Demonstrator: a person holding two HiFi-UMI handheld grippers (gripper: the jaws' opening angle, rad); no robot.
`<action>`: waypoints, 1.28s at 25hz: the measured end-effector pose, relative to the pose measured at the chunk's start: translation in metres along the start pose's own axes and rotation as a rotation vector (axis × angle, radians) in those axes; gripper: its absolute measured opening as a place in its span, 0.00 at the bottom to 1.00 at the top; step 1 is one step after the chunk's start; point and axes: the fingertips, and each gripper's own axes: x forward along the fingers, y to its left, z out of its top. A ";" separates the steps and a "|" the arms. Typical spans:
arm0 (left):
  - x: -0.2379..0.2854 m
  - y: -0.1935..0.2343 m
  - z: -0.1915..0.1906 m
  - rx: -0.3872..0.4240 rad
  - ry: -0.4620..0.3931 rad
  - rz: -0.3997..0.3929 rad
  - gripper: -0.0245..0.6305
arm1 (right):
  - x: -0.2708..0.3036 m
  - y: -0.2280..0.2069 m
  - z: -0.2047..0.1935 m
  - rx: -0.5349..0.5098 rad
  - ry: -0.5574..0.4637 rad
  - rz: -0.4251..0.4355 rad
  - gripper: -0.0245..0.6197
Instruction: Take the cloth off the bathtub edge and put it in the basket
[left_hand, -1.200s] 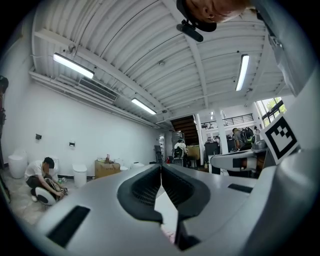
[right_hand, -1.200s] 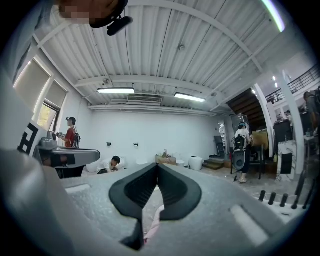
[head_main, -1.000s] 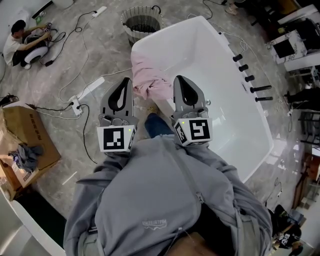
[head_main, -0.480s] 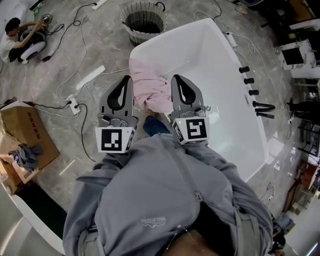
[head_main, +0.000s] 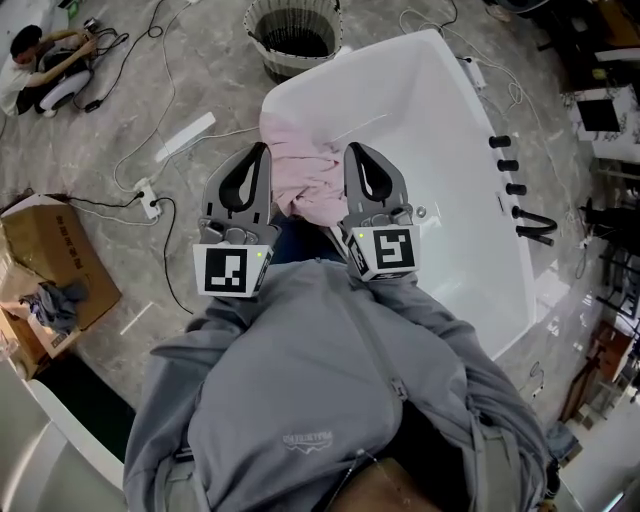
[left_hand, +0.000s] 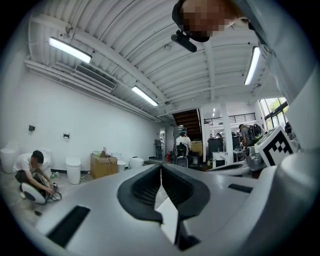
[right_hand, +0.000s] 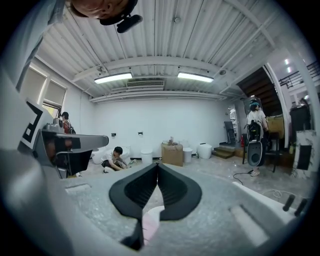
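Cloth (head_main: 305, 175), pink and crumpled, lies bunched over the near left edge of the white bathtub (head_main: 450, 140), between the tips of the two grippers in the head view. Nearest the camera is the person's grey hooded top (head_main: 320, 390), and just beyond it sit the two marker cubes. The left gripper (head_main: 260, 155) reaches out over the floor just left of the tub's edge. In its own view its jaws (left_hand: 161, 167) are clenched together with nothing between them. The right gripper (head_main: 357, 155) points over the tub just right of the cloth. Its jaws (right_hand: 158, 165) are likewise pressed together and empty, and a patch of the pink cloth (right_hand: 150, 222) shows below them. Whether either gripper touches the cloth cannot be told. Left of the person, a cardboard box (head_main: 40, 270) holding dark fabric stands on the floor, with a power strip (head_main: 148, 197) and cables farther on. Black taps (head_main: 510, 165) line the tub's right rim. Beyond the tub's far left end stands the round basket (head_main: 262, 55), well apart from the cloth. At the far left, a person (head_main: 40, 70) crouches on the floor.
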 end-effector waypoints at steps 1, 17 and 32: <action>0.002 0.000 -0.001 -0.004 0.008 -0.011 0.05 | 0.001 -0.001 0.000 0.001 0.004 -0.006 0.05; 0.047 0.018 -0.043 -0.027 0.122 -0.139 0.05 | 0.037 -0.046 -0.027 0.043 0.067 -0.148 0.05; 0.066 0.025 -0.125 -0.057 0.253 -0.181 0.05 | 0.059 -0.041 -0.093 -0.020 0.151 -0.039 0.05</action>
